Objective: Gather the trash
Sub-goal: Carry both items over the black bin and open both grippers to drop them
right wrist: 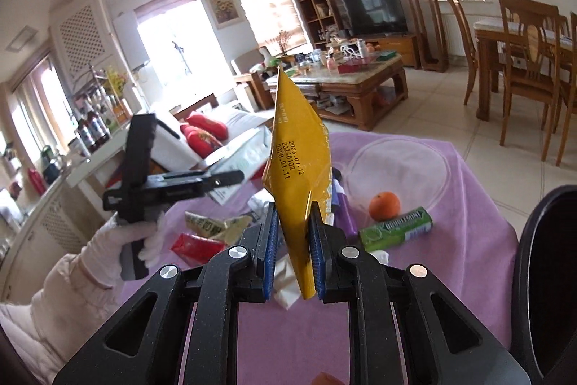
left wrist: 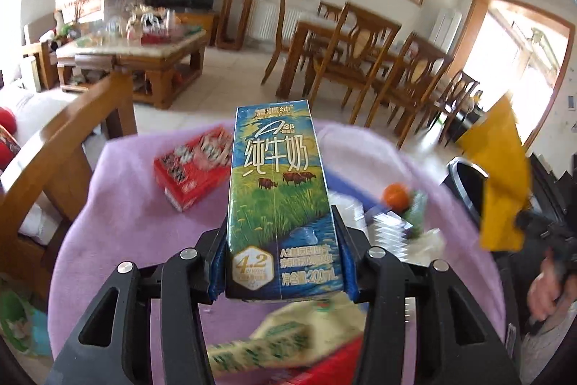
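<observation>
left gripper [left wrist: 279,251] clamps milk carton [left wrist: 277,190] — "200ml"; right gripper [right wrist: 294,240] pinches yellow wrapper [right wrist: 297,165] — "2026.01.12".

Purple-clothed table [right wrist: 450,240] w/ orange [right wrist: 384,205], wrappers [right wrist: 216,226]

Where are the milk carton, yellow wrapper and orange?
milk carton [left wrist: 277,190], left wrist view, front face with the cows.
yellow wrapper [right wrist: 297,168], right wrist view, mid panel beside the printed dates.
orange [right wrist: 384,205], right wrist view, centre of the fruit.

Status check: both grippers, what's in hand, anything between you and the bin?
Left gripper shut on milk carton. Right gripper shut on yellow wrapper. Black bin at right, nothing blocking it. Litter remains on purple cloth.
</observation>
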`<state>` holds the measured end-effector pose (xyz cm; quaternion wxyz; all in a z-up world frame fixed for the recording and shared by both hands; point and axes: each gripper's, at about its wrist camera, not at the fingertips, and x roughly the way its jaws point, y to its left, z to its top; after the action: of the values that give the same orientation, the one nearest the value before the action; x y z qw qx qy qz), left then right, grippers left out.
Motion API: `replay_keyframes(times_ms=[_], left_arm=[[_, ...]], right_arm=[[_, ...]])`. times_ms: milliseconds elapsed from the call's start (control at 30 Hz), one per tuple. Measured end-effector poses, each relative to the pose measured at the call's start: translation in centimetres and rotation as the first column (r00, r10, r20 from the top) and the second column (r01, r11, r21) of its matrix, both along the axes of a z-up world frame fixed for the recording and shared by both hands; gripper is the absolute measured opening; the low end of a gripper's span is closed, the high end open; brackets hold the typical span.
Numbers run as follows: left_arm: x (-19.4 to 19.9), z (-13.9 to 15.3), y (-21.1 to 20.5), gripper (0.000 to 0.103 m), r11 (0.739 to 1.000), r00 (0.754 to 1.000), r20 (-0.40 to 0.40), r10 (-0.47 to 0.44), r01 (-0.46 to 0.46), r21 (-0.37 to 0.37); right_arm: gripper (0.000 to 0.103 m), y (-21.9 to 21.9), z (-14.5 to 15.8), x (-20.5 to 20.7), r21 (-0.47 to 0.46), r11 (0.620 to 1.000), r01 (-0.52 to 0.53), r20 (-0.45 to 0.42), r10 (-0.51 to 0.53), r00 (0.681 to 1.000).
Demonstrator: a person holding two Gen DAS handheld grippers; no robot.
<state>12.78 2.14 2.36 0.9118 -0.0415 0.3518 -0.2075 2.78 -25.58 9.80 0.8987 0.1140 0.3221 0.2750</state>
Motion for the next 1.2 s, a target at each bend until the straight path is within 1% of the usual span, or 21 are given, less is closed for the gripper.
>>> replay_keyframes(times_ms=[33, 100, 167, 233, 300, 367, 467, 533, 600, 700, 767, 833, 867, 900, 967, 1000, 1067, 1200], left_arm=[[-1.1, 1.2, -0.8, 0.047, 1.000, 0.999, 0.035, -0.012, 0.012, -0.007], [-3.0, 2.8, -2.8, 0.048, 0.999, 0.996, 0.072, -0.047, 0.049, -0.025], [-4.7, 3.9, -5.6, 0.048, 0.995, 0.991, 0.094, -0.092, 0.095, -0.032], [-5.8, 4.5, -9.3, 0.048, 0.987, 0.984, 0.100, -0.145, 0.150, -0.050], [-6.3, 4.2, -12.6, 0.048, 0.975, 0.977, 0.076, -0.198, 0.204, -0.086], [-6.2, 3.4, -16.7, 0.048, 0.960, 0.968, 0.030, -0.251, 0.252, -0.122], [-5.8, 1.9, -22.9, 0.048, 0.938, 0.948, -0.027, -0.317, 0.309, -0.158], [-5.4, 0.6, -26.9, 0.048, 0.925, 0.934, -0.057, -0.352, 0.338, -0.171], [-4.8, -0.7, -30.8, 0.048, 0.918, 0.924, -0.085, -0.373, 0.355, -0.179], [-3.5, -2.9, -36.0, 0.048, 0.923, 0.918, -0.135, -0.373, 0.352, -0.158], [-2.9, -4.4, -38.4, 0.048, 0.932, 0.919, -0.173, -0.355, 0.332, -0.146], [-2.7, -5.4, -39.6, 0.048, 0.936, 0.917, -0.200, -0.345, 0.320, -0.145], [-2.4, -5.3, -40.0, 0.048, 0.939, 0.918, -0.206, -0.338, 0.317, -0.130], [-2.3, -5.3, -40.2, 0.048, 0.941, 0.919, -0.206, -0.335, 0.318, -0.115], [-2.0, -5.5, -40.9, 0.048, 0.944, 0.921, -0.207, -0.330, 0.321, -0.075], [-2.0, -5.4, -40.7, 0.048, 0.945, 0.923, -0.205, -0.327, 0.320, -0.064], [-2.2, -5.5, -40.8, 0.048, 0.945, 0.923, -0.203, -0.325, 0.321, -0.052], [-3.3, -5.5, -40.0, 0.049, 0.945, 0.925, -0.194, -0.326, 0.325, -0.036]], right_arm=[[0.017, -1.0, -0.2, -0.5, 0.013, 1.000, 0.015, -0.001, -0.015, 1.000], [0.017, -3.9, -0.4, -1.4, 0.060, 0.997, 0.054, -0.008, -0.053, 0.999], [0.017, -7.1, -0.6, -2.3, 0.110, 0.989, 0.102, -0.019, -0.100, 0.995], [0.017, -11.0, -0.8, -3.3, 0.147, 0.976, 0.162, -0.030, -0.160, 0.987], [0.017, -15.2, -1.0, -4.4, 0.168, 0.958, 0.233, -0.041, -0.229, 0.973], [0.017, -19.8, -1.7, -5.8, 0.178, 0.932, 0.314, -0.059, -0.309, 0.949], [0.017, -26.4, -2.9, -7.4, 0.179, 0.880, 0.439, -0.103, -0.427, 0.898], [0.017, -29.7, -4.1, -8.3, 0.167, 0.854, 0.492, -0.133, -0.475, 0.870], [0.017, -32.0, -5.6, -8.8, 0.141, 0.836, 0.530, -0.153, -0.510, 0.846], [0.017, -33.8, -7.6, -9.1, 0.118, 0.813, 0.570, -0.175, -0.548, 0.818], [0.017, -34.2, -8.7, -9.1, 0.099, 0.798, 0.594, -0.175, -0.574, 0.800], [0.017, -33.3, -9.7, -8.8, 0.068, 0.784, 0.617, -0.173, -0.599, 0.781], [0.018, -33.5, -10.0, -8.9, 0.059, 0.778, 0.626, -0.168, -0.610, 0.774], [0.018, -32.0, -10.3, -8.6, 0.053, 0.773, 0.632, -0.162, -0.618, 0.769], [0.018, -31.4, -10.7, -8.2, 0.047, 0.766, 0.641, -0.149, -0.629, 0.763], [0.018, -30.0, -10.2, -6.9, 0.036, 0.763, 0.646, -0.148, -0.635, 0.758], [0.019, -28.9, -10.3, -6.5, 0.027, 0.758, 0.652, -0.139, -0.642, 0.754], [0.019, -28.2, -10.4, -7.3, 0.018, 0.756, 0.654, -0.118, -0.648, 0.752]])
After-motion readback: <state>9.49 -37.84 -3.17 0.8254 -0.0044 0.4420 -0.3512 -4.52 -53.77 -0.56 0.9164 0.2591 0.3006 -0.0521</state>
